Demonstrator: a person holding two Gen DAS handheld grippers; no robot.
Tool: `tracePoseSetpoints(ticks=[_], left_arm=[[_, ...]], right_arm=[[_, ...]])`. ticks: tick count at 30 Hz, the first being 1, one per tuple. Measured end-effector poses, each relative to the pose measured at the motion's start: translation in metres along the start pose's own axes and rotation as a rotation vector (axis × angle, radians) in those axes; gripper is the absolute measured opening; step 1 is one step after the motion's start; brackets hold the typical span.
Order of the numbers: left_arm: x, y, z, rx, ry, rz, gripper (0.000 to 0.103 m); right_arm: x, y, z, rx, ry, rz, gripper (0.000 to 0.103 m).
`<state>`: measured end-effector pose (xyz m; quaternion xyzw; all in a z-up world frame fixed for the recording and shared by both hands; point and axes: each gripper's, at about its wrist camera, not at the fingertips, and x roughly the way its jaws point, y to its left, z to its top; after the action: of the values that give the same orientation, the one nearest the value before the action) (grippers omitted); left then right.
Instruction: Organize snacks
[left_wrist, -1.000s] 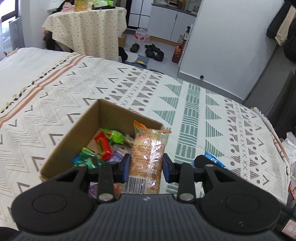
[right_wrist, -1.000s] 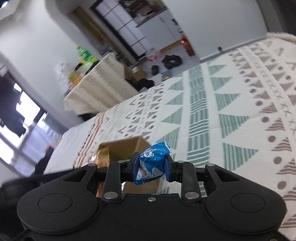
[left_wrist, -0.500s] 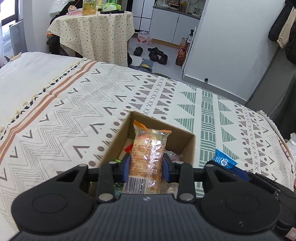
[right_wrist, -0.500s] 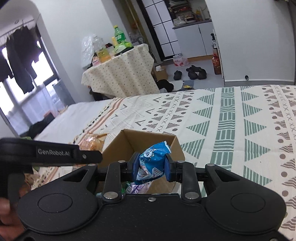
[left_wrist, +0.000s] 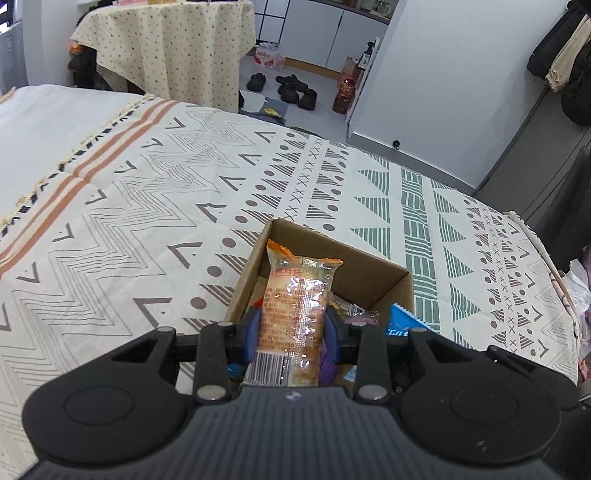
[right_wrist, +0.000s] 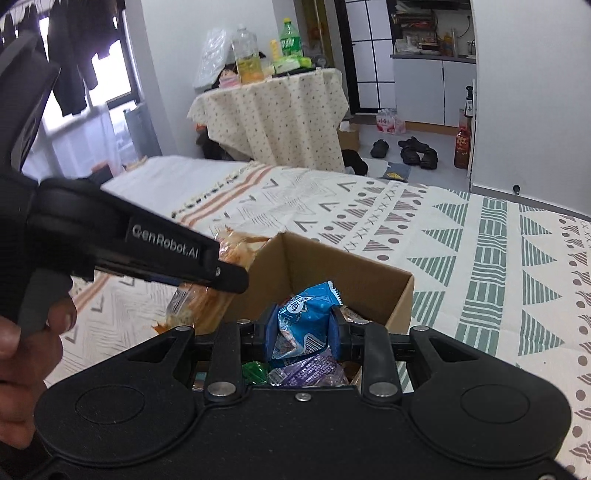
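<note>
Snacks are being held in both grippers, right over the cardboard box (left_wrist: 384, 284). The left gripper (left_wrist: 291, 334) is squeezing a long orange snack packet (left_wrist: 295, 302) between its blue pads, so its jaws are only a little way apart, just as wide as the packet. The packet is standing up tall, with its crinkly orange end poking up above the box and its barcode end down near the gripper body. The right gripper (right_wrist: 303, 332) is pinching a small blue snack packet (right_wrist: 301, 317) the same way, with its jaws close together and pressing on both sides. The blue packet is hanging over the near part of the box. Inside the box, under the two grippers, more snacks are lying in a heap: a purple packet (right_wrist: 310, 371) and a green packet (right_wrist: 255, 371) are showing. In the right wrist view, the left gripper is reaching in from the left of the box, and a person's hand (right_wrist: 29, 343) is gripping its handle. The box is sitting open on a patterned blanket (left_wrist: 147, 221) with zigzags, dots and green triangles. Far behind the box, a table with a dotted cloth (right_wrist: 273, 110) is holding bottles, and some dark shoes (left_wrist: 291, 88) are lying on the floor beside it.
</note>
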<state>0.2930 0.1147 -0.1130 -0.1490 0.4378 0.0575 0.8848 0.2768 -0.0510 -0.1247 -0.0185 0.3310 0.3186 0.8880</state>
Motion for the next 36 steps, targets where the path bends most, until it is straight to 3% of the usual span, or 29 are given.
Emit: tracePoseSetpoints(ticks=[9,13,15,20,24,28,36], left_arm=[[0.024,0.006,0.001,0.015,0.029,-0.042,0.035],[0.027,0.008,0.001,0.024,0.023,-0.017,0.055],[0.027,0.010,0.000,0.015,0.021,-0.032,0.058],[0.022,0.007,-0.004,0.037,0.008,-0.022,0.062],[0.016,0.004,-0.008,0.049,-0.007,0.009,0.073],[0.007,0.002,-0.012,0.054,-0.019,0.021,0.081],[-0.017,-0.005,-0.016,0.091,-0.052,0.072,0.084]], right_arm=[[0.016,0.000,0.000,0.000,0.009,-0.045,0.028],[0.020,-0.003,0.000,0.018,-0.006,-0.095,0.039],[0.020,-0.005,0.000,0.025,-0.004,-0.092,0.042],[0.018,-0.012,-0.001,0.053,0.004,-0.096,0.043],[0.014,-0.017,-0.002,0.080,0.014,-0.098,0.043],[0.008,-0.017,0.001,0.087,0.008,-0.100,0.050],[-0.009,-0.017,0.001,0.101,-0.003,-0.094,0.059]])
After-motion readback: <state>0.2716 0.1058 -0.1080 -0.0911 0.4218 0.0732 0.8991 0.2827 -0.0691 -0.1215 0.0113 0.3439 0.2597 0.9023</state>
